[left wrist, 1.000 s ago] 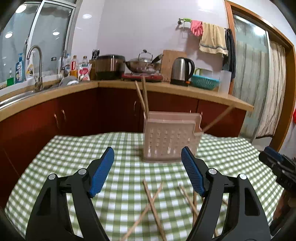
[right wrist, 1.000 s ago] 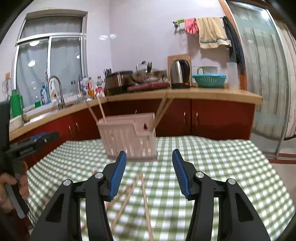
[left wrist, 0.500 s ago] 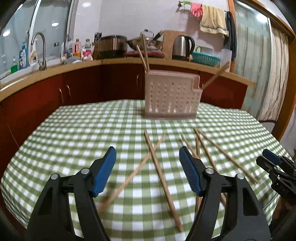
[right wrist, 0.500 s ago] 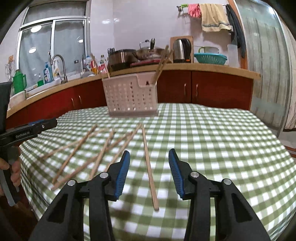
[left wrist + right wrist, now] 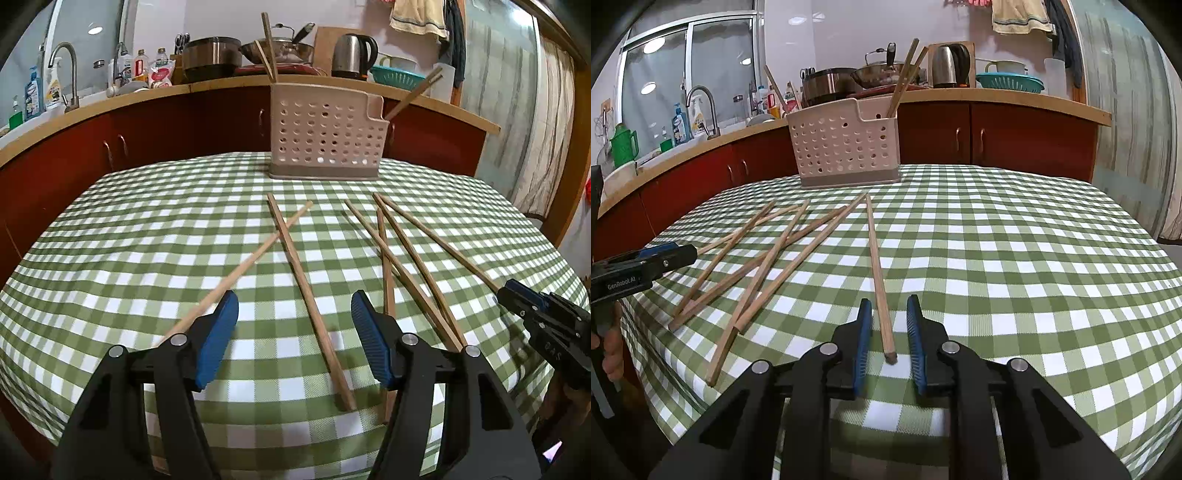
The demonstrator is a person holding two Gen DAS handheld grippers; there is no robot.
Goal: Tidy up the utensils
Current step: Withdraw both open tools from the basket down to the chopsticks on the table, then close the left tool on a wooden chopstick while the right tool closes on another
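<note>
Green-and-white checked worktop [image 5: 1015, 236] with loose wooden chopsticks scattered over its near half and a perforated beige utensil basket [image 5: 846, 147] standing upright at 12 o'clock, near the far edge; two pairs of chopsticks [image 5: 905, 77] lean out of the basket, one pair at each end. Right hand-held gripper [image 5: 888, 341]: jaws closing, blue pads either side of the near end of a single chopstick [image 5: 877, 266] that lies flat and runs from the pads toward 12 o'clock; a narrow gap shows on each side, so the pads are not yet pressing on it. Left hand-held gripper [image 5: 295, 332]: jaws wide and closing, released, low over the cloth; a dark chopstick [image 5: 303, 284] lies between the pads untouched, crossing a paler chopstick [image 5: 243, 266] whose near end passes behind the left pad. At 2 o'clock in the left wrist view, a cluster of four chopsticks [image 5: 402, 258] lies overlapped, and the right hand-held gripper shows at 3 o'clock. In the right wrist view the left hand-held gripper enters at 9 o'clock, fingers [image 5: 609, 354] of the holding hand just visible below it
</note>
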